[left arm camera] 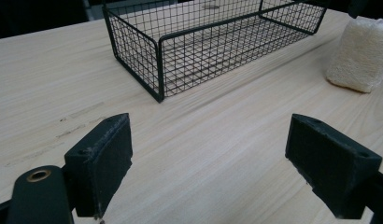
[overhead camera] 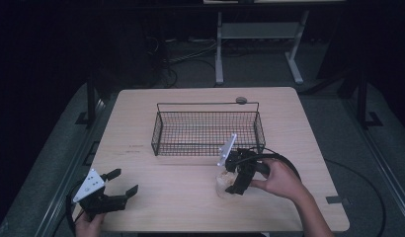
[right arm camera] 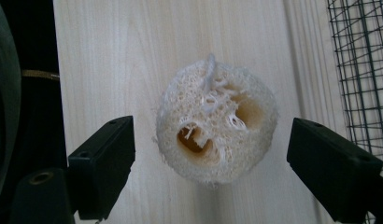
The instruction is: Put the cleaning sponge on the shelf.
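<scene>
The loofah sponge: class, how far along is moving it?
Done: nothing; the wire basket holds nothing. In hand: the right tool hangs over the loofah sponge, jaws open either side, not yet gripping. The left tool waits open. Left: grip, lift, probably drop it in the basket.

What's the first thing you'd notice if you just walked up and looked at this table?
Probably the pale, round, holey loofah sponge standing on the light wooden table, with the right gripper poised over it, its black fingers open on either side and not touching. Just behind it sits a black wire mesh basket, empty. The left gripper waits open near the table's front left corner.
</scene>
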`<state>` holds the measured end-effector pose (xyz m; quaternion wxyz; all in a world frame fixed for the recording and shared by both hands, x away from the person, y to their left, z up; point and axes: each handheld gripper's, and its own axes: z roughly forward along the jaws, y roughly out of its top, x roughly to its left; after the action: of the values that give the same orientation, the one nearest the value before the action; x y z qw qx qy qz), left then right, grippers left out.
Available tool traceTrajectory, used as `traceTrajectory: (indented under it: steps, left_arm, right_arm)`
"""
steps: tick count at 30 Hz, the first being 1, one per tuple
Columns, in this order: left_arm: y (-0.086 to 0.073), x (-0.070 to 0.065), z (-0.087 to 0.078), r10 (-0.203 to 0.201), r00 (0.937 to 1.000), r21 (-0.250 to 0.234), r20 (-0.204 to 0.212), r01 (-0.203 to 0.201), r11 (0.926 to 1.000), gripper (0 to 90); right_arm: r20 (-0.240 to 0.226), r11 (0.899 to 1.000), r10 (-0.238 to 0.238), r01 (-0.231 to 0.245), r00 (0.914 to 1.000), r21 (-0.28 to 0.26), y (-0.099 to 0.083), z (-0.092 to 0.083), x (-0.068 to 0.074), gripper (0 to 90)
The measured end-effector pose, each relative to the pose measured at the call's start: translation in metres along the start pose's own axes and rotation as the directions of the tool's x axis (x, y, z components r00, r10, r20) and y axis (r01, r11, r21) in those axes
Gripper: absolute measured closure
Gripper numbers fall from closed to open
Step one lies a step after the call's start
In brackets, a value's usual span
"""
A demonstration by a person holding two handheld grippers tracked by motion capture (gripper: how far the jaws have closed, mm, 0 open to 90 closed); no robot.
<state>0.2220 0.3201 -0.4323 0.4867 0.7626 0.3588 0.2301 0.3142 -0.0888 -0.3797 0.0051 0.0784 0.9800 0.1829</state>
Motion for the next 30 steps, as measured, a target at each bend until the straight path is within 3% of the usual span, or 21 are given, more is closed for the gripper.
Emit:
traceTrajectory:
  steps: [14,19,30]
  left_arm:
    - [0.000,0.000,0.000,-0.002,1.0000,-0.001,0.000,0.002,1.0000,14.1]
    - [0.000,0.000,-0.001,-0.007,1.0000,-0.005,-0.003,0.007,1.0000,14.1]
    - [0.001,0.000,-0.002,-0.004,1.0000,-0.008,-0.004,0.004,1.0000,14.0]
  right_arm:
    - [-0.021,0.999,0.002,-0.002,0.9998,0.038,0.008,0.010,-0.005,16.9]
    - [-0.035,0.998,0.003,-0.001,0.9994,0.059,0.009,0.015,-0.007,26.2]
    - [-0.037,0.999,-0.009,0.011,0.9993,0.032,0.010,0.001,-0.005,27.9]
